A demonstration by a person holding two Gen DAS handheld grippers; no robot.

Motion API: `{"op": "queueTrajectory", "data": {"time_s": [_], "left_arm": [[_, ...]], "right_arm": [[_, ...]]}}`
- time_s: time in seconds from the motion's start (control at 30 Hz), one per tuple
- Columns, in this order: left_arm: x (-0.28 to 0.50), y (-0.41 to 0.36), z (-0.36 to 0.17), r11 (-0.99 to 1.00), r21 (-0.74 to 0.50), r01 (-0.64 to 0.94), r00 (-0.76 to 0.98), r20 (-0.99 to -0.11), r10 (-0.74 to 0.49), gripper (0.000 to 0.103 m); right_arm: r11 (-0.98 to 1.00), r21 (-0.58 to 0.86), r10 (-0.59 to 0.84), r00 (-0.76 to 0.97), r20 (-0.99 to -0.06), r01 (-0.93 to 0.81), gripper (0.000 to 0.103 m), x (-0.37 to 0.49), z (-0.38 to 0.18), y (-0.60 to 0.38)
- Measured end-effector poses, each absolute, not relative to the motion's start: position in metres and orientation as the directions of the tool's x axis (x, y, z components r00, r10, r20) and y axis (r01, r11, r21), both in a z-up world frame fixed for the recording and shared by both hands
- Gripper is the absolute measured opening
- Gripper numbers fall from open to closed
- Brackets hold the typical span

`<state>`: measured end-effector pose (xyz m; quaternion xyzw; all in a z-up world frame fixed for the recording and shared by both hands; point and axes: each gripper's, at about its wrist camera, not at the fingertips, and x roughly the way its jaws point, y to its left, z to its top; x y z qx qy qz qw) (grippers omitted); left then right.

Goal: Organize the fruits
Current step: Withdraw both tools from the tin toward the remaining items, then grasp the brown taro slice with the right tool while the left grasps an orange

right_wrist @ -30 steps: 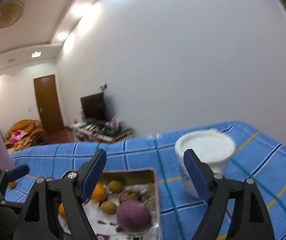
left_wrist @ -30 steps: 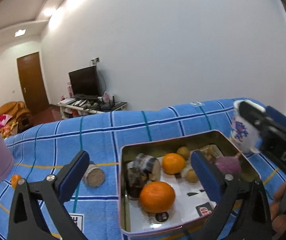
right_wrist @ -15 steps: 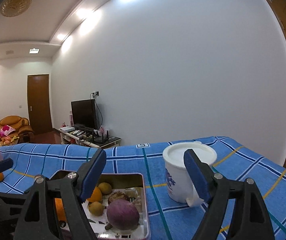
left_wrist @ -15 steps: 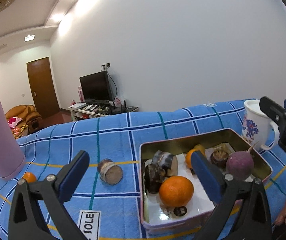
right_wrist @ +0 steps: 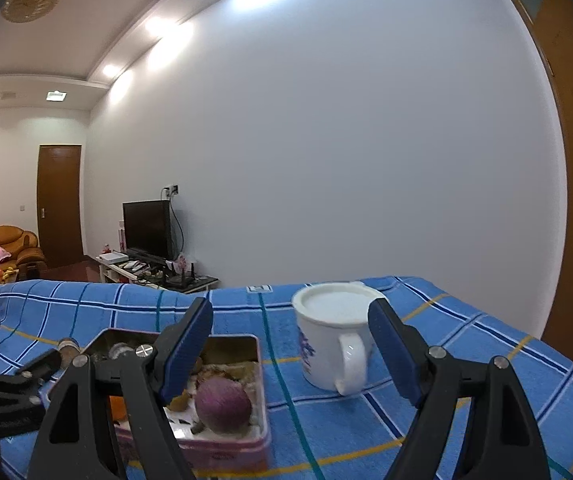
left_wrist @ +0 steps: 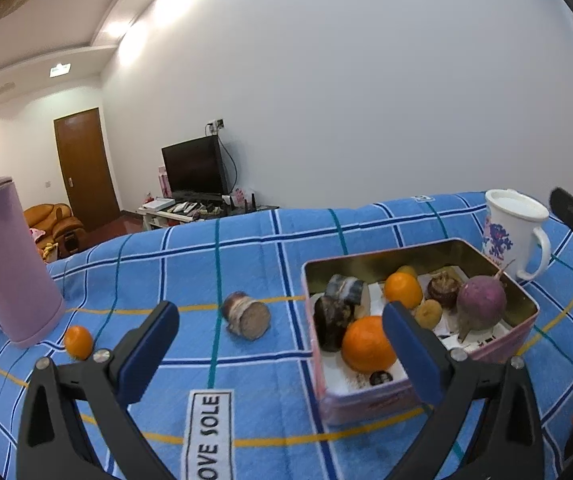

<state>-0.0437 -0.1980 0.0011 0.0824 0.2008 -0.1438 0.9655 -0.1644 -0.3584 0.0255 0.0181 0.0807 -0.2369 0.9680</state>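
While a blue checked cloth [left_wrist: 246, 256] covers the whole surface, the tall lilac cylinder [left_wrist: 10, 264] stands upright at its far left, and a pink metal tin [left_wrist: 522, 332] sits to the right of centre, with a white mug [left_wrist: 514, 232] just beyond its far right corner. The left gripper [left_wrist: 282, 344] hovers low over the cloth with its blue-padded fingers [left_wrist: 148, 346] spread wide and empty; its right finger overlaps the tin's near side in the picture, beside a large orange [left_wrist: 366, 344]. The right gripper [right_wrist: 290, 352] is likewise wide apart and holds nothing, its fingers framing the mug, whose handle faces the camera. Inside the tin lie a purple round root [left_wrist: 480, 306], dark cut pieces [left_wrist: 336, 308], a smaller orange [left_wrist: 402, 290] and some brownish fruits [left_wrist: 428, 314]. A brown cut piece [left_wrist: 246, 316] rests on the cloth between the left gripper's fingers but farther off, and a tiny orange [left_wrist: 78, 342] lies just beside the cylinder's base.
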Motion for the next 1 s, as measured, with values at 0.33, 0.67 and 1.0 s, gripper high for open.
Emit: {"op": "queueTrajectory", "data": {"time_s": [0.33, 0.67, 1.0], "left_arm": [[-0.054, -0.174, 0.000, 0.943, 0.117, 0.312, 0.875, -0.422, -0.237, 0.103], [-0.025, -0.118, 0.017, 0.959, 0.143, 0.244, 0.894, -0.416, -0.165, 0.103], [0.018, -0.047, 0.008, 0.981, 0.148, 0.126, 0.902, -0.429, -0.051, 0.103]], "right_arm": [[0.859, 0.009, -0.503, 0.847, -0.173, 0.512, 0.081, -0.184, 0.027, -0.357], [0.890, 0.088, -0.417, 0.876, -0.242, 0.447, 0.081, -0.144, 0.038, -0.330], [0.927, 0.114, -0.316, 0.907, -0.278, 0.357, 0.081, -0.089, 0.024, -0.274]]}}
